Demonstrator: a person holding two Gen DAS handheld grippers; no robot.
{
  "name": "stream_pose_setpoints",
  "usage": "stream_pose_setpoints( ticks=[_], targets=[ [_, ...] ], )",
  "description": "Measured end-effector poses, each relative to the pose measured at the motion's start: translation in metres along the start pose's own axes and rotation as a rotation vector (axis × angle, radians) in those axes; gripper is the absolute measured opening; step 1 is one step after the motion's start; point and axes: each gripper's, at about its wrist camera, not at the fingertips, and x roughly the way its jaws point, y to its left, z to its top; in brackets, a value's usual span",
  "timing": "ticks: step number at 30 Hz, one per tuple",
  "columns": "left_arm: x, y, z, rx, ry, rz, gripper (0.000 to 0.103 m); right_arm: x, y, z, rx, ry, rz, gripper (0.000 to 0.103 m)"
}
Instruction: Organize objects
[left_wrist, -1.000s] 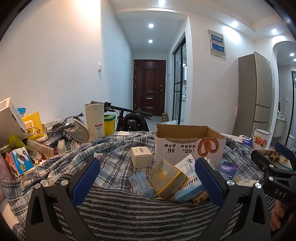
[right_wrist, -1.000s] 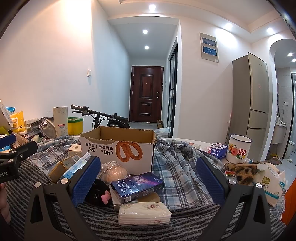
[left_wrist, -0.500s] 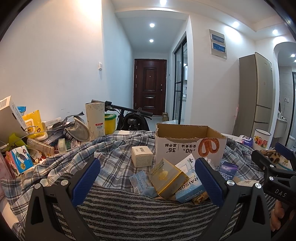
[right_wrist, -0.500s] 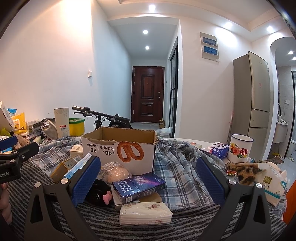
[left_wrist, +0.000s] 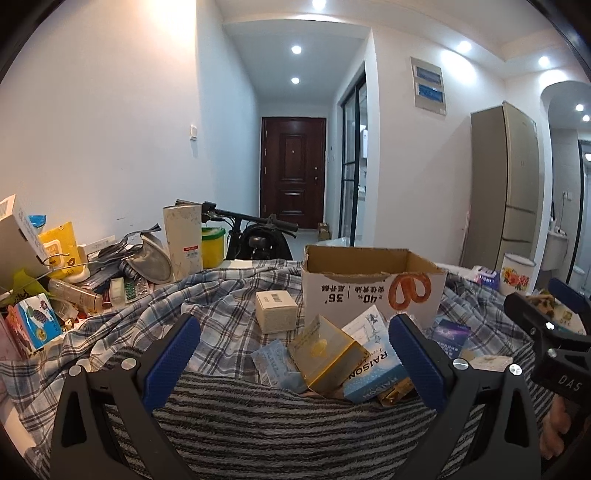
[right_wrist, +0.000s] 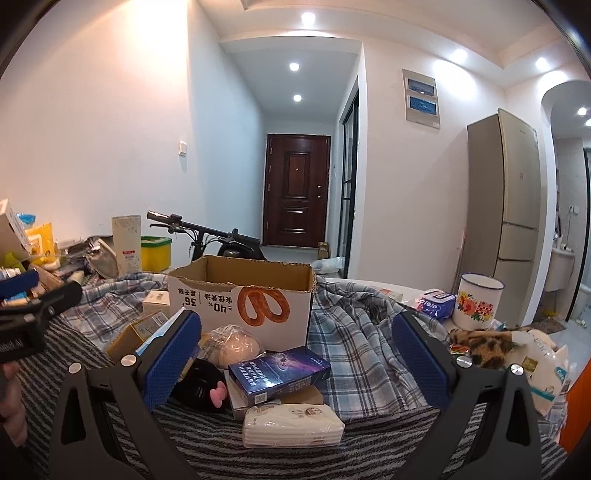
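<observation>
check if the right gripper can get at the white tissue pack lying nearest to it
Probably yes. The right gripper has its jaws open and empty, and the tissue pack lies just below and ahead on the striped cloth with nothing on top of it.

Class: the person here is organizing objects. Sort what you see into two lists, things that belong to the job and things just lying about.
Belonging to the job:
cardboard box
dark blue carton
tissue pack
yellow clear box
small cream box
left tool, open
right tool, open

Just lying about:
bicycle
fridge
enamel mug
</observation>
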Motion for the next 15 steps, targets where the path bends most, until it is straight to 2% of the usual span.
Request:
stream_pose_setpoints(
  ticks=[11,15],
  targets=[
    [0.003,-0.003,0.0,0.007,0.014,0.005,0.103,0.023,-0.007,-0.008,0.043,0.105,0.026,0.103],
    [0.006,0.003,0.001,-0.023,0.031,-0.002,0.103,0.021,-0.009,-0.009,0.053,0.102,0.024,0.103]
  ],
)
